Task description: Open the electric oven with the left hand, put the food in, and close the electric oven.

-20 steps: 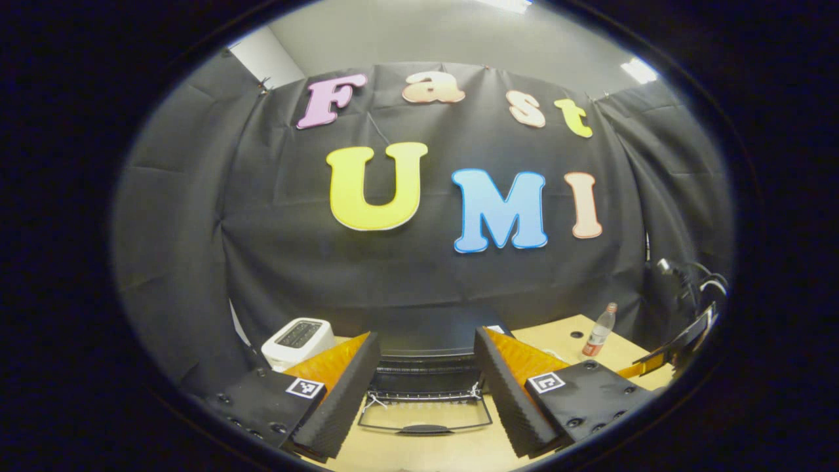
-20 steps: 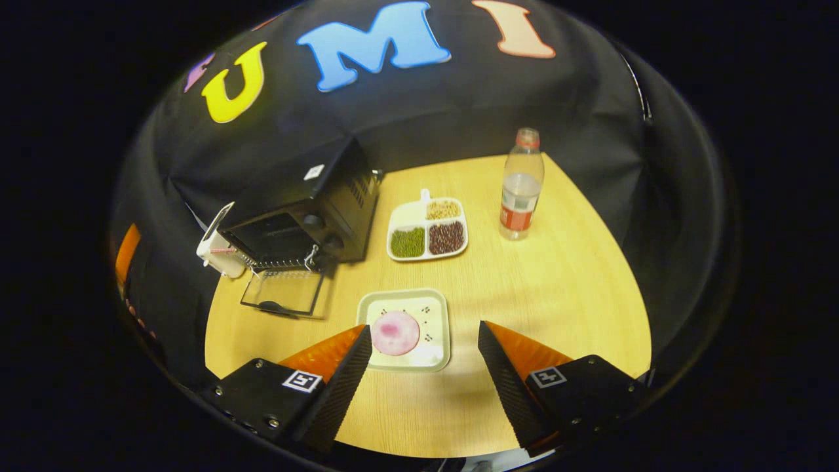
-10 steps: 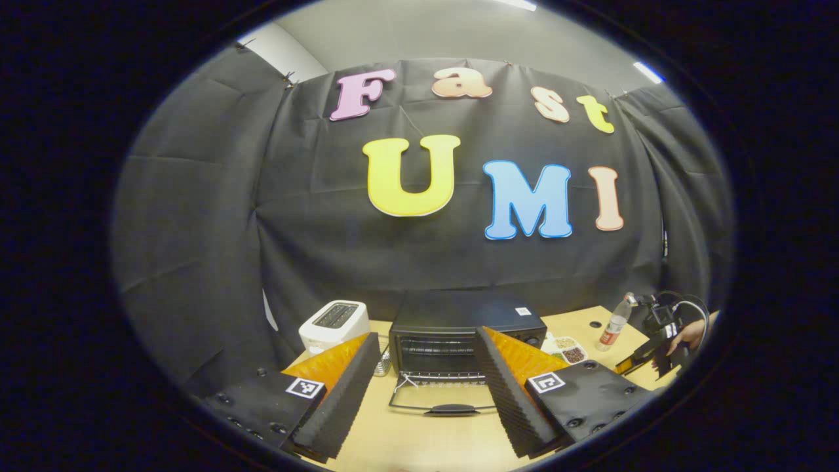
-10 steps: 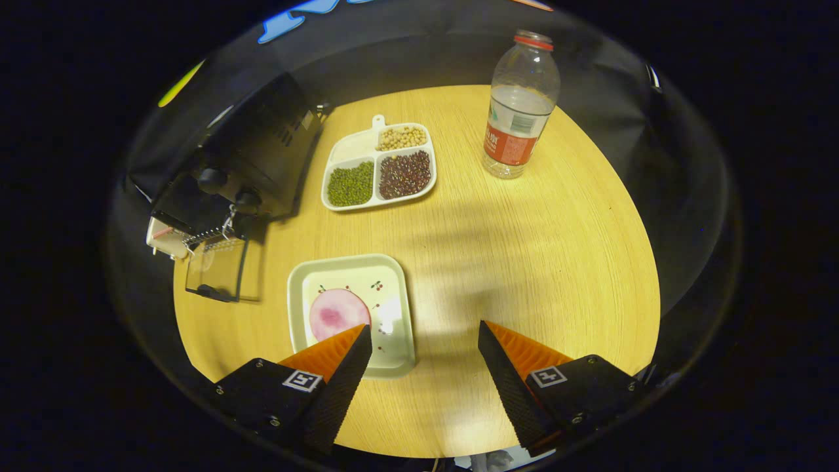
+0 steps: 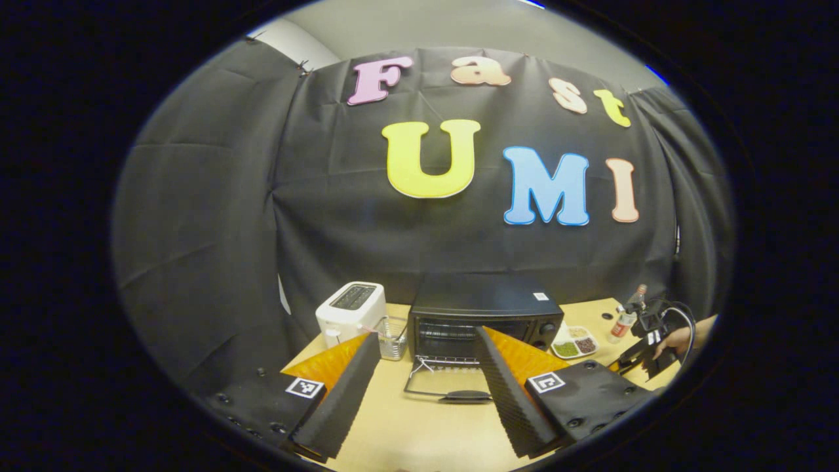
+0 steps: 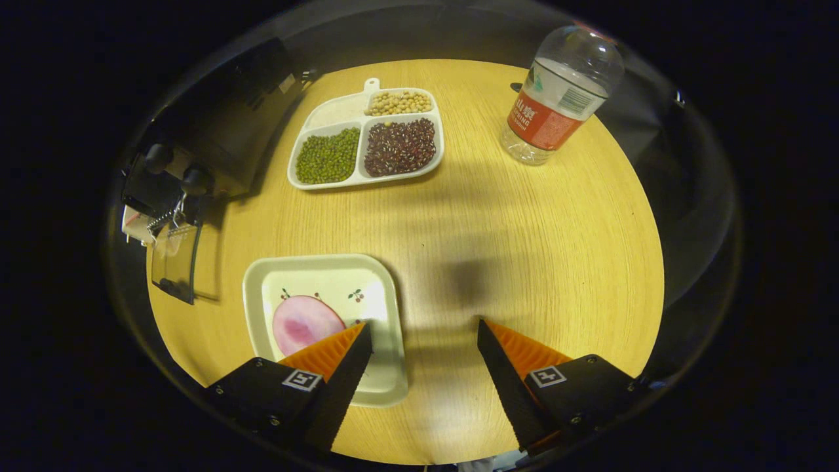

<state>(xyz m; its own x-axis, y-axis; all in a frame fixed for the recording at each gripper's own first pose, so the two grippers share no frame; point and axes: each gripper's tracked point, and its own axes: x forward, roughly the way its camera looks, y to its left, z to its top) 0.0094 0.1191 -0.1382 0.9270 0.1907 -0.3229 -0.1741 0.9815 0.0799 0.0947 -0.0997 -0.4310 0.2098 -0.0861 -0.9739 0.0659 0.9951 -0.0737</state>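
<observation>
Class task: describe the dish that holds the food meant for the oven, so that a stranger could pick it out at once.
Start at the black electric oven with its glass door folded down. Just right of that door lies a cream square plate carrying one pink round slice. Unlike the white divided tray of beans farther back, it has no compartments.
</observation>
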